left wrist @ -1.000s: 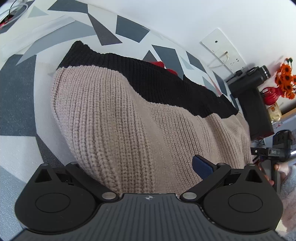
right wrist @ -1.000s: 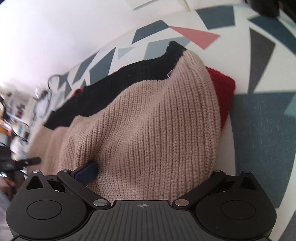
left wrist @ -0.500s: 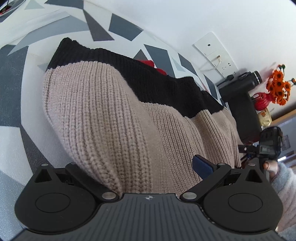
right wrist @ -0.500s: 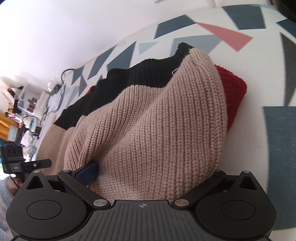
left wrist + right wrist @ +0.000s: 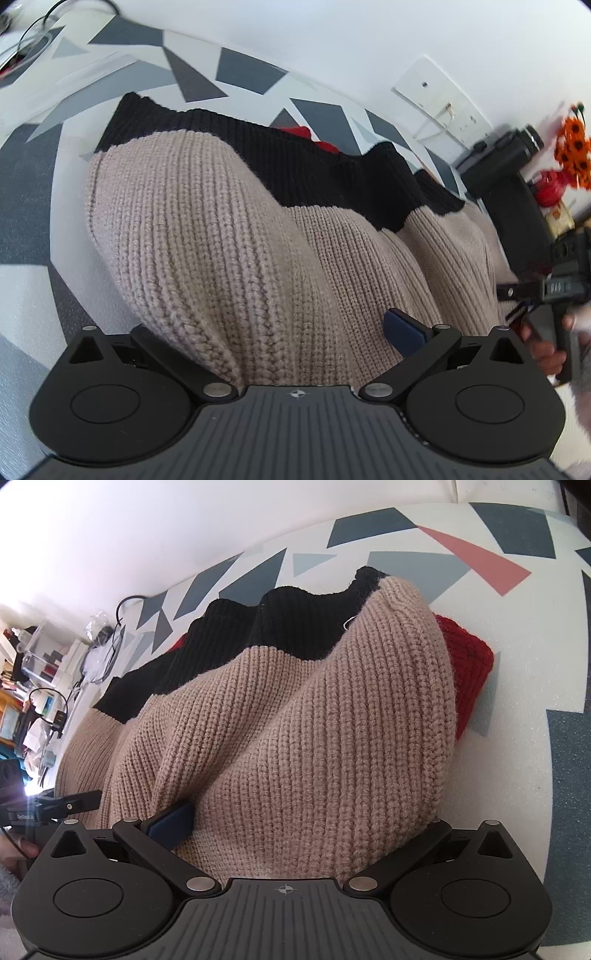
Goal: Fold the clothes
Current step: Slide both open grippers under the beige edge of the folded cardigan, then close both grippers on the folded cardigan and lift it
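A knitted sweater (image 5: 229, 236), beige with a black band and a red part behind, fills both views; it also shows in the right wrist view (image 5: 314, 738). My left gripper (image 5: 291, 332) is shut on a thick fold of its beige knit, and one blue pad (image 5: 402, 328) shows at the right. My right gripper (image 5: 295, 819) is shut on another beige fold, with a blue pad (image 5: 173, 821) showing at the left. The cloth hangs bunched from both grippers above the patterned surface. The other pads are hidden by knit.
The surface (image 5: 517, 686) is white with grey, blue and pink triangles. A black box (image 5: 513, 206), a red vase with orange flowers (image 5: 569, 147) and a wall socket (image 5: 439, 96) are at the right in the left wrist view. Cluttered shelves and cables (image 5: 48, 657) stand at the left.
Both grippers have shifted with the sweater held: the folds have bunched more, and the black band looks more rippled. The grips have not changed.
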Action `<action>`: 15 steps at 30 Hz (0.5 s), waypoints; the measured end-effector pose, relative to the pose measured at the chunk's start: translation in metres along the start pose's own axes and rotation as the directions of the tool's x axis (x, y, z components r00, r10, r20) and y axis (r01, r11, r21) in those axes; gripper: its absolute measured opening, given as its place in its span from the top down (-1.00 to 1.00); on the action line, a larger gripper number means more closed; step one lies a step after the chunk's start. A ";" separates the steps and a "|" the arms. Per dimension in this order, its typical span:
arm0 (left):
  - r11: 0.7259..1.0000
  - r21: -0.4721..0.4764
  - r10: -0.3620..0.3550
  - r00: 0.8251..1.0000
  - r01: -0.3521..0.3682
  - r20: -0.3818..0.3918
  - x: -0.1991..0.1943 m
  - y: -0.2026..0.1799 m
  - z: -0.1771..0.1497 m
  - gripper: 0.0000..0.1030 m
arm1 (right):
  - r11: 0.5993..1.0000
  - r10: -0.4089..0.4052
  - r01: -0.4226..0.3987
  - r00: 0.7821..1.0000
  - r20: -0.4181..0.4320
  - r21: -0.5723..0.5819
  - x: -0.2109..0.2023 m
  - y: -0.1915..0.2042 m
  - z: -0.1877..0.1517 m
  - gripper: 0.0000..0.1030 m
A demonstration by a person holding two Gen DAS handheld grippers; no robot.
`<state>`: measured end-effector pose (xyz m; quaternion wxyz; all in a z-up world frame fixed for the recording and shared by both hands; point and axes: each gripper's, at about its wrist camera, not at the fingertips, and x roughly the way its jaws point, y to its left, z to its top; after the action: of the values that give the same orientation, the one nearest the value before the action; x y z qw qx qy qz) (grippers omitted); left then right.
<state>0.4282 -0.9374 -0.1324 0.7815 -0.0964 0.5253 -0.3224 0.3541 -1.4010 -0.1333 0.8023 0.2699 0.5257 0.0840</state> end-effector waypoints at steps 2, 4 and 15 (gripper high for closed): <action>0.997 -0.002 0.074 0.997 -0.074 0.013 -0.007 -0.001 -0.001 -0.14 | 1.000 -0.017 0.018 1.000 0.022 -0.023 -0.001 0.003 -0.006 -0.99; 0.995 -0.098 0.033 0.999 -0.031 0.019 -0.011 0.012 -0.004 -0.08 | 0.998 -0.044 0.046 0.997 0.067 -0.034 -0.003 0.008 -0.012 -0.64; 0.990 -0.061 0.136 0.978 -0.128 0.156 -0.063 -0.004 -0.014 0.00 | 1.000 -0.006 0.003 0.963 0.269 0.012 -0.046 0.029 -0.026 0.22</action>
<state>0.3989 -0.8993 -0.0891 0.8380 -0.1064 0.4744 -0.2477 0.3151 -1.3869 -0.0892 0.8650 0.2822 0.4128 0.0417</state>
